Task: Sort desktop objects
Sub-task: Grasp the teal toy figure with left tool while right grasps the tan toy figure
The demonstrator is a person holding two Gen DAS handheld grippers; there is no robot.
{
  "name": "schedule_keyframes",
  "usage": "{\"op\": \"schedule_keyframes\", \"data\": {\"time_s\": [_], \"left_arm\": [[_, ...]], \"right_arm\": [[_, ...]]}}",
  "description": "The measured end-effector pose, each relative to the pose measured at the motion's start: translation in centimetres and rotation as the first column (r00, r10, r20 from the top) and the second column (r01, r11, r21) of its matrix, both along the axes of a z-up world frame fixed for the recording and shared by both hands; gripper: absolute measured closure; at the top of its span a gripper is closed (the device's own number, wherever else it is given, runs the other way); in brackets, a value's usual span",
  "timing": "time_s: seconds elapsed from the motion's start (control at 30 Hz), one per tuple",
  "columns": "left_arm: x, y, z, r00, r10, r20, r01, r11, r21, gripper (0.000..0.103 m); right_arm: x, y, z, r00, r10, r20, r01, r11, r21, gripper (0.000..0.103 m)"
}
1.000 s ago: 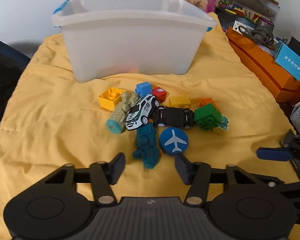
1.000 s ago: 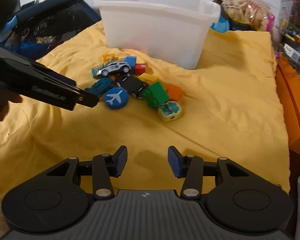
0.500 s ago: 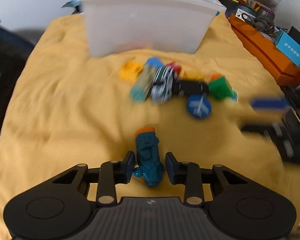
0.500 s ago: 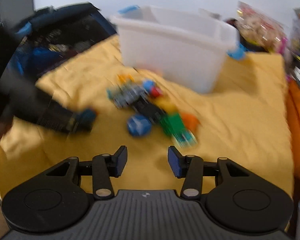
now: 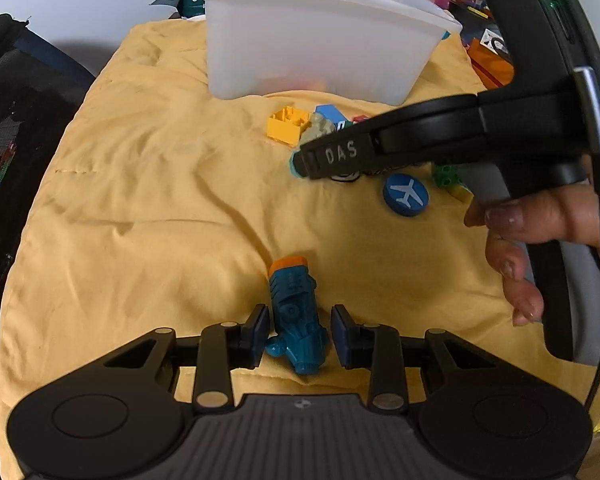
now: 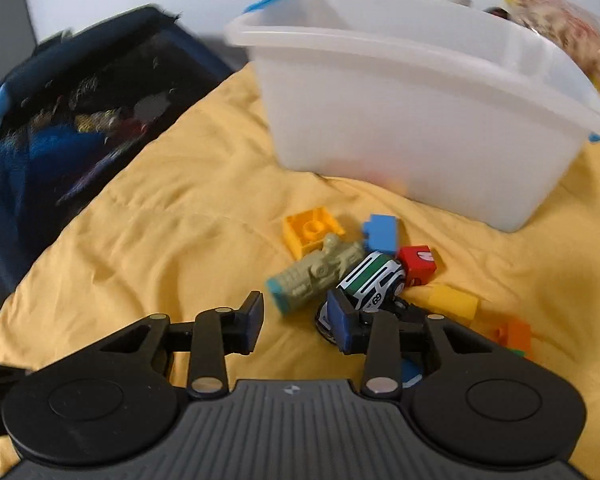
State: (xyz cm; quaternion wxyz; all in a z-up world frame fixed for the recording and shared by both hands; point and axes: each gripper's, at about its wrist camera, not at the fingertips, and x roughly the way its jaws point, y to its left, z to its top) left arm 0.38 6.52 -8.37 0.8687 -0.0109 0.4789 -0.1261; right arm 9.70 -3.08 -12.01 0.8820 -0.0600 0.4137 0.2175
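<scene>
White "DAS" lettering marks the right gripper (image 5: 306, 162), hiding toys; its jaws are closing on nothing. Left gripper (image 5: 300, 334) clamps the teal toy (image 5: 296, 312).

A wrinkled, matt yellow cloth (image 5: 148, 208) is spread beneath a translucent, smooth plastic bin (image 6: 412, 128). In front of the bin, moulded plastic toys are seen: a ribbed teal train (image 5: 296, 312), a glossy white car (image 6: 374, 280) and studded bricks, possibly slightly shiny.

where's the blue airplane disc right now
In the left wrist view the blue airplane disc lies on the yellow cloth, right of centre, just beside the green block.
</scene>
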Motion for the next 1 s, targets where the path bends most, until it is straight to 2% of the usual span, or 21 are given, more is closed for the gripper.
{"op": "schedule_keyframes", "data": {"time_s": [0.1,0.2,0.23,0.27,0.33,0.5,0.6,0.67,0.77,0.83,0.93,1.0], "left_arm": [[0.2,0.0,-0.1,1.000,0.009,-0.001,-0.009,1.000,0.003,0.066],[0.2,-0.5,-0.1,1.000,0.002,0.006,-0.002,1.000,0.025,0.065],[0.2,-0.6,-0.1,1.000,-0.001,0.008,0.001,1.000,0.029,0.065],[0.1,-0.6,-0.2,1.000,-0.003,0.008,0.003,1.000,0.030,0.065],[0.2,-0.5,-0.1,1.000,0.000,0.007,0.000,1.000,0.029,0.066],[0.3,-0.5,0.0,1.000,0.011,0.003,-0.011,1.000,0.021,0.067],[0.0,-1.2,0.2,1.000,-0.004,-0.004,0.004,1.000,0.024,0.067],[-0.3,-1.7,0.2,1.000,-0.019,-0.005,0.019,0.999,0.028,0.067],[-0.9,-2.8,0.0,1.000,-0.027,-0.003,0.027,0.999,0.035,0.066],[-1.1,-3.3,-0.1,1.000,-0.023,0.004,0.023,0.999,0.044,0.065],[-1.3,-3.3,0.0,1.000,-0.008,0.003,0.008,0.999,0.048,0.059],[-1.7,-3.4,0.0,1.000,-0.001,0.004,0.001,0.998,0.056,0.057]], "right_arm": [[0.9,0.3,0.1,1.000,-0.006,0.004,0.006,1.000,0.002,0.063],[2.5,1.0,-0.2,0.998,-0.043,-0.047,0.045,0.998,0.038,0.059],[2.9,1.2,-0.4,0.997,-0.050,-0.067,0.053,0.998,0.043,0.059],[3.2,1.3,-0.7,0.995,-0.048,-0.089,0.053,0.997,0.049,0.066],[3.4,0.6,-1.4,0.990,-0.043,-0.131,0.054,0.995,0.084,0.066],[-0.1,-2.0,0.4,0.996,0.034,-0.082,-0.026,0.996,0.086,0.066],[-3.0,-3.7,1.4,0.988,0.143,-0.063,-0.143,0.990,0.014,0.066],[-5.6,-5.2,1.6,0.975,0.215,-0.054,-0.219,0.973,-0.068,0.066],[-8.3,-6.9,0.9,0.959,0.272,-0.080,-0.282,0.948,-0.149,0.066],[-9.5,-7.7,0.3,0.957,0.277,-0.091,-0.289,0.943,-0.164,0.066],[-10.5,-8.0,0.1,0.969,0.241,-0.052,-0.247,0.948,-0.202,0.057],[-11.0,-8.0,0.7,0.976,0.216,-0.022,-0.216,0.959,-0.184,0.051]]}}
